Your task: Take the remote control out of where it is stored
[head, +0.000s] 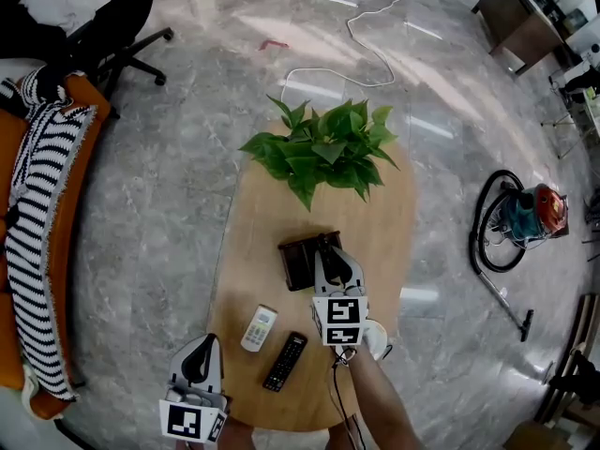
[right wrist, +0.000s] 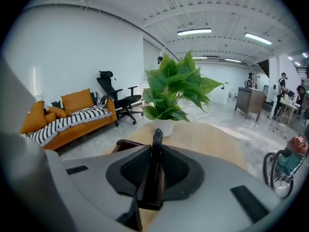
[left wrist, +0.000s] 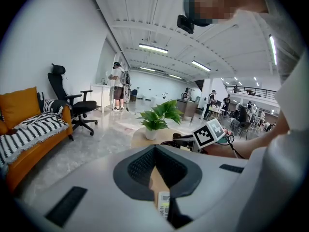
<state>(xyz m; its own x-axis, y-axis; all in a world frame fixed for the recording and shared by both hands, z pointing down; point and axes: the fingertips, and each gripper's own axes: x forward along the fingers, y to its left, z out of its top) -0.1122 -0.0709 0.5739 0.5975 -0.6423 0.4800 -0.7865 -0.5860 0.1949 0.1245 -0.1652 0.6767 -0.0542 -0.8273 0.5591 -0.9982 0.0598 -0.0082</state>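
Observation:
A dark brown storage box (head: 298, 262) stands in the middle of the oval wooden table (head: 386, 216). My right gripper (head: 328, 247) is at the box's right side. In the right gripper view, this gripper (right wrist: 157, 140) is shut on a thin upright dark wall of the box (right wrist: 121, 145). A white remote (head: 259, 327) and a black remote (head: 285, 361) lie flat on the table in front of the box. My left gripper (head: 199, 347) hovers at the table's near left edge, shut with nothing in it. Past its jaws the white remote (left wrist: 163, 203) shows.
A leafy potted plant (head: 323, 148) stands at the table's far end behind the box. On the floor are an orange sofa with a striped blanket (head: 37, 204) at left, an office chair (head: 108, 26), a white cable (head: 370, 40) and a vacuum cleaner (head: 527, 216) at right.

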